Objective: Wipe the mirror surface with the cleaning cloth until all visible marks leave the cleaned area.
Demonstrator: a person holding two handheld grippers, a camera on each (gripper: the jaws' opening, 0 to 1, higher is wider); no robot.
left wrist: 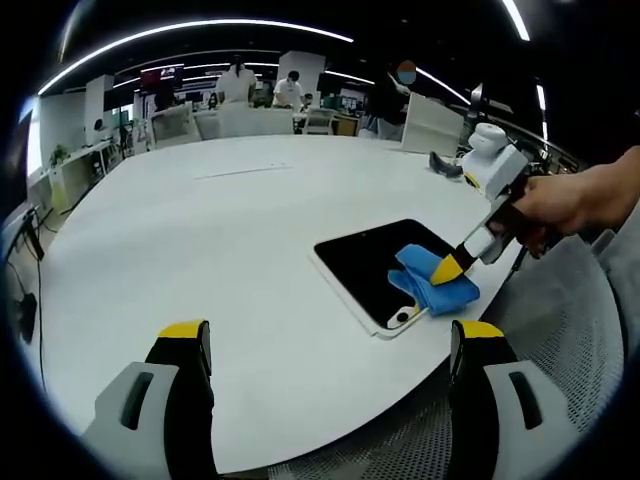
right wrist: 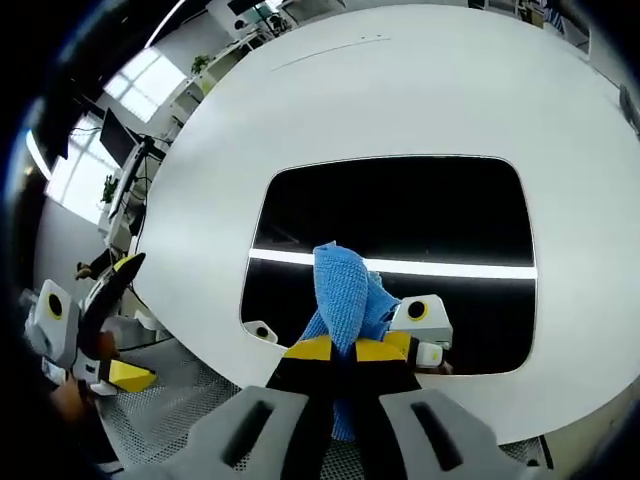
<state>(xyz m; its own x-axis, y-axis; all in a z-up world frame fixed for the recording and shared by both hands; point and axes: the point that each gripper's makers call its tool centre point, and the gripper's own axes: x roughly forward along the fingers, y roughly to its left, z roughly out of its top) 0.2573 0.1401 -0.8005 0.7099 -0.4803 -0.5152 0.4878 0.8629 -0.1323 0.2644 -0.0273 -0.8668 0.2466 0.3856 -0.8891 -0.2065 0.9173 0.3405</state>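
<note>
Right gripper [right wrist: 345, 350] pinched on blue cleaning cloth [right wrist: 347, 288], yellow-tipped jaws drawn together around bunched fabric, cloth rising in a soft crumpled peak above tips. Seen from left gripper view: same right gripper [left wrist: 446, 268] reaching in from the right, gripped by a person's hand [left wrist: 580, 200], yellow tips pressed into the cloth [left wrist: 432, 280], which sits pressed flat on the near right part of the mirror [left wrist: 375, 265]. Left gripper [left wrist: 330, 340] spread wide, nothing between jaws, poised over bare table near its edge, well apart from mirror; black jaws with yellow caps, grey housing below. In right gripper view, left gripper [right wrist: 110, 290] visible at far left, beyond table rim; opening hard to judge from that angle. Mirror [right wrist: 400, 210]: dark, glossy rectangle with rounded corners and thin white frame, lying flat on white table [right wrist: 400, 90] close to near edge; surface reflecting one bright strip of ceiling light and small round-lensed parts of the gripper. Cloth weave: fine waffle or knit texture, matte, folded on itself. Table [left wrist: 200, 230]: large, rounded, smooth matte white. Grey mesh chair [left wrist: 570, 330] at lower right in left gripper view, woven open texture. Background: open office, desks, monitors, several people standing far off beyond table [left wrist: 262, 88], curved ceiling light strips. Marks on the mirror too small to tell.
</note>
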